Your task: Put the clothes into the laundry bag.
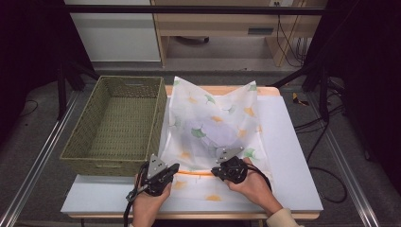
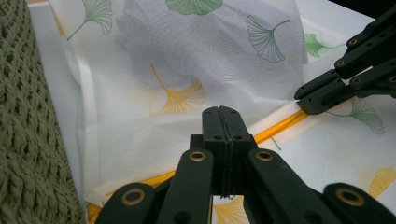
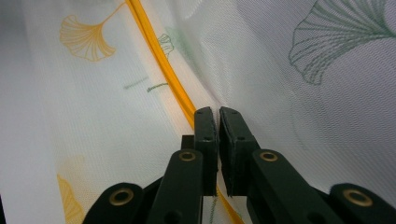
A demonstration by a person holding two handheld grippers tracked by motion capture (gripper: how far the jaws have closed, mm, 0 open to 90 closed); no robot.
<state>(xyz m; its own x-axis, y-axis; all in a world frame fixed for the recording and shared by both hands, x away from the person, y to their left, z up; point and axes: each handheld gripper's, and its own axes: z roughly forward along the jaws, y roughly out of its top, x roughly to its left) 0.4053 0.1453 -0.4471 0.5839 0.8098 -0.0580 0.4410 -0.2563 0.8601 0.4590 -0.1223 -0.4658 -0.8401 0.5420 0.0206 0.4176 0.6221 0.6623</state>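
A white mesh bag (image 1: 213, 118) printed with green and orange ginkgo leaves lies on the white table (image 1: 288, 156). Something pale purple (image 1: 222, 137) shows through it. An orange zip edge (image 1: 195, 173) runs along its near opening. My left gripper (image 1: 176, 168) pinches the mesh at the left end of that edge. In the left gripper view its jaws (image 2: 222, 112) are pressed together on the cloth above the orange edge (image 2: 280, 127). My right gripper (image 1: 213, 171) grips the same edge further right. Its jaws (image 3: 217, 113) stand a sliver apart with mesh (image 3: 303, 93) running in beside the zip (image 3: 159, 56).
A woven green basket (image 1: 118, 85) stands against the bag's left side, and its wall (image 2: 28, 140) is close beside my left gripper. Bare table lies to the right of the bag. Black frame legs and cables stand on the floor around the table.
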